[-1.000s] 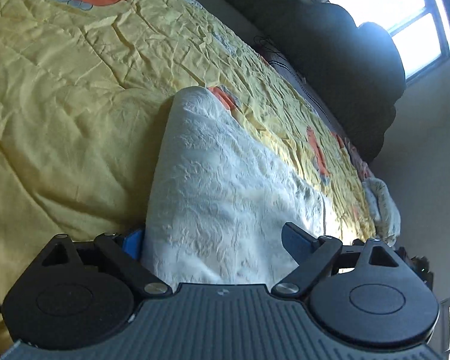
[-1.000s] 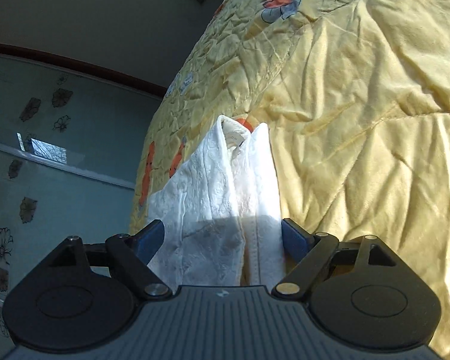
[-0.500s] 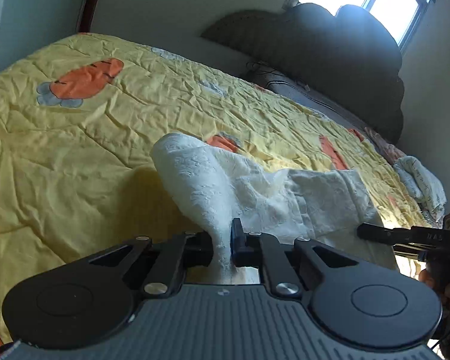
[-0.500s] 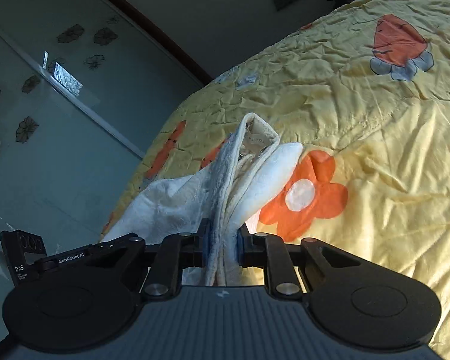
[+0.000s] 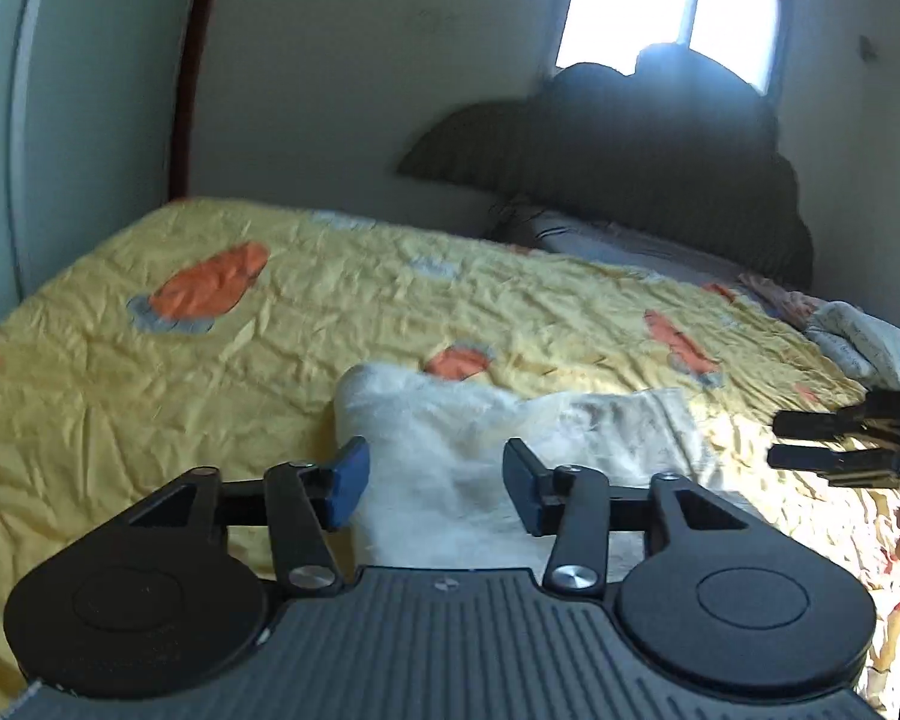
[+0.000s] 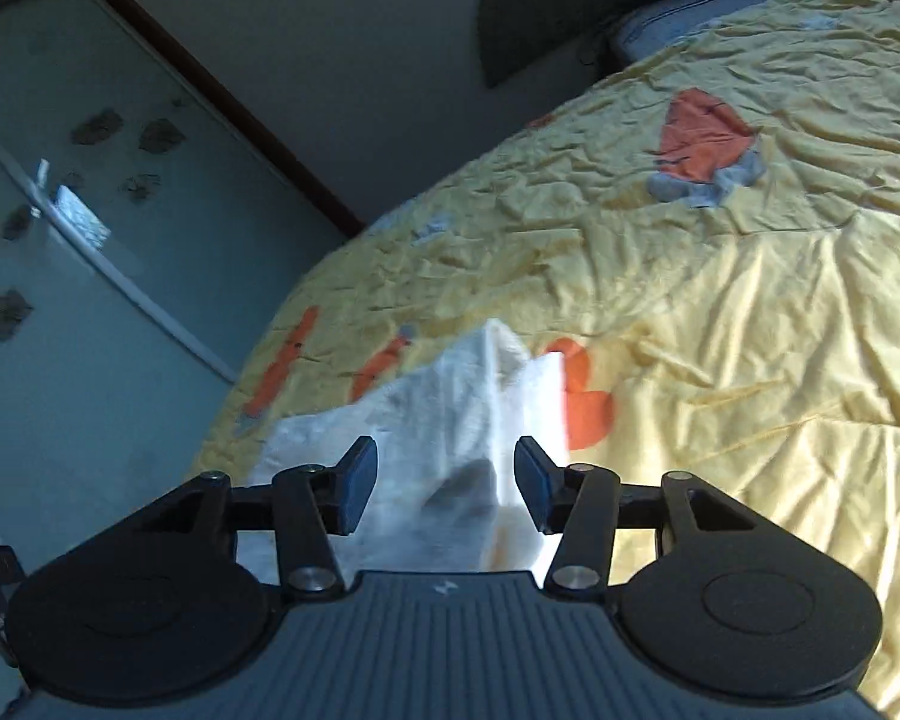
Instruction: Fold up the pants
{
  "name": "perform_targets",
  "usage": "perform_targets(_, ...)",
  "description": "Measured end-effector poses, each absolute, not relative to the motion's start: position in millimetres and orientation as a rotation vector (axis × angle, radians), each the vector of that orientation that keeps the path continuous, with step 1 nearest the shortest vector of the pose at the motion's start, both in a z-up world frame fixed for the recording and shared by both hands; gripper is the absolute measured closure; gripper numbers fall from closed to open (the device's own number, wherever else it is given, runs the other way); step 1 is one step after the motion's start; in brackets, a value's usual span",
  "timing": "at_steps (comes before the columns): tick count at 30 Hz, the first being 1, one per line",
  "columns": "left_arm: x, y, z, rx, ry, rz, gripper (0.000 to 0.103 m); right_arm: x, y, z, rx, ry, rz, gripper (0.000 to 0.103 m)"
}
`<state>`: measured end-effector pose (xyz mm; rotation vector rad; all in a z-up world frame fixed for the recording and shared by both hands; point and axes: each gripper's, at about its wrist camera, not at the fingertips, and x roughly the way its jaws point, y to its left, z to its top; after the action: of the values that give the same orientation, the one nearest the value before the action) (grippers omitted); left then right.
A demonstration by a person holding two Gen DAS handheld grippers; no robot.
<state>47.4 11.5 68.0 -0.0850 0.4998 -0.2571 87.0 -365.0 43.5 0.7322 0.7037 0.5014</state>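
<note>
As jaws open, left gripper and right gripper both straddling white pants, pads clear of cloth; pants bunched dead ahead on yellow quilt, long axis left-right, left nearer fold.

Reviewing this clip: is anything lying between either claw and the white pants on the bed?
Nothing visible. The white pants lie bunched on the yellow bedspread, directly ahead of the left claw and the right claw. Both claws' jaws are opening, with only pants fabric showing between them.
</note>
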Motion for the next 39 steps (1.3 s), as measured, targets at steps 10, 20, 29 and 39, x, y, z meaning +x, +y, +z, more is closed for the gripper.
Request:
perform_targets(10, 38.3, -45.0, -5.5, 0.124, 0.603, -0.296, 0.038, 91.3, -339.2, -21.1, 0.741, 0.841, 0.474, 0.092)
perform_targets(20, -19.6, -24.6, 27.4, 0.063, 0.568, -0.275, 0.034, 9.8, -280.7, 32.7, 0.217, 0.716, 0.383, 0.090)
perform_targets(29, -28.5, -36.7, 12.4, 0.163, 0.617, -0.268, 0.028, 7.6, -295.3, 31.5, 0.268, 0.788, 0.354, 0.090)
perform_targets(39, -49.1, -21.5, 5.2, 0.021, 0.750, -0.161, 0.022, -43.5, -260.3, 16.2, 0.185, 0.825, 0.265, 0.025)
